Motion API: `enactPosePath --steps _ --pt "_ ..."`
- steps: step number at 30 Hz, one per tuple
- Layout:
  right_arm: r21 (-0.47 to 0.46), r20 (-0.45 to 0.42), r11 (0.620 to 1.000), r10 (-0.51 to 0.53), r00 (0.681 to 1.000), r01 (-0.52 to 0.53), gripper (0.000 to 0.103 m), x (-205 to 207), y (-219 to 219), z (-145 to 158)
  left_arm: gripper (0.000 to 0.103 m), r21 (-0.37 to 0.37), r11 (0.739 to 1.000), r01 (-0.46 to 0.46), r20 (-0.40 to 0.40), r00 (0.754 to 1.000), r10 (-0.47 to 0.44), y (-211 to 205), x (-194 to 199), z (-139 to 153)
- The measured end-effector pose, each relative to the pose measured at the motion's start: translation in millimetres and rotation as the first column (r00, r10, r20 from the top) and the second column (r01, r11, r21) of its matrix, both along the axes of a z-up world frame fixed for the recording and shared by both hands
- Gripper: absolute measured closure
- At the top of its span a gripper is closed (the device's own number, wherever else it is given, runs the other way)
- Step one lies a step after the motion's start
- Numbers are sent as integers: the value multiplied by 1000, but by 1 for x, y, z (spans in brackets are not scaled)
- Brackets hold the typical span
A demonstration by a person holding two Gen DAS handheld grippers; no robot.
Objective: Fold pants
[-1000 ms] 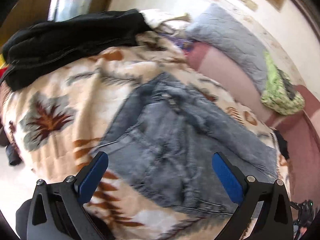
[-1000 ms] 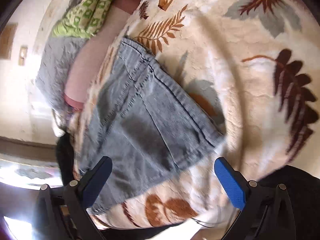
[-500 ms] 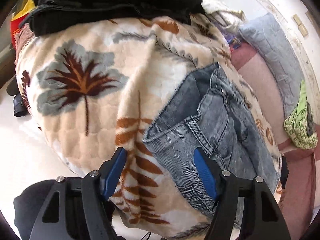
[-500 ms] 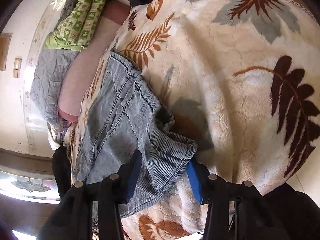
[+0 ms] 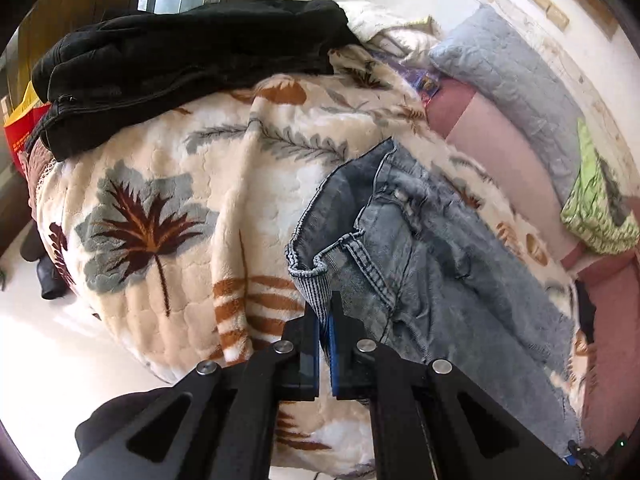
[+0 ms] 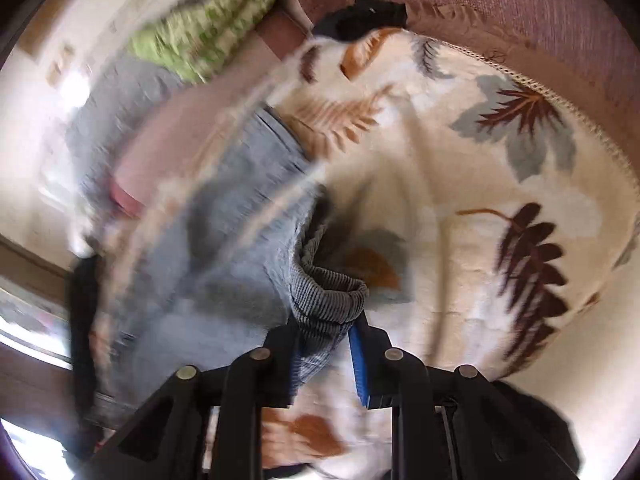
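Grey-blue denim pants lie on a cream blanket with a leaf print. My left gripper is shut on the near ribbed edge of the pants, which bunches up in front of the fingers. In the right wrist view the pants look blurred. My right gripper is shut on a bunched ribbed corner of the pants, with the cloth lifted a little off the blanket.
A pile of black clothes lies at the blanket's far left end. A grey quilted pillow and a green patterned cloth lie on the pink sofa back. White floor is at the left.
Both grippers went from wide open over the pants to closed on the near edge. The denim now bunches and lifts in each grip.
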State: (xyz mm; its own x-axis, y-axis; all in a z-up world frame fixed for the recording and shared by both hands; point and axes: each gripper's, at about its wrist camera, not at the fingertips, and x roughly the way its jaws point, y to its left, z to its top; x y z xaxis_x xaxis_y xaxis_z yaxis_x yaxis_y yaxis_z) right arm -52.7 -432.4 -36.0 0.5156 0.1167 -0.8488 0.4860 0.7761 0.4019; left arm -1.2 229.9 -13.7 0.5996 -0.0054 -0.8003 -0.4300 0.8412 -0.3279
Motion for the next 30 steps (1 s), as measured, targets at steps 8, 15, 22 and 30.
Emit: enactPosePath --steps 8,15,22,30 --pt "-41 99 996 -74 992 78 31 -10 -26 42 83 12 998 -59 -47 997 59 20 -9 13" --pt "-68 46 992 113 992 -110 31 93 -17 35 47 136 975 177 98 977 -191 -46 20 52" --pt "-300 -113 918 236 965 -259 82 127 15 17 46 113 955 274 -169 953 -253 -71 59 -34" --pt "-493 -156 846 141 978 -201 85 113 6 8 42 184 935 305 -143 949 -281 -78 52 -39"
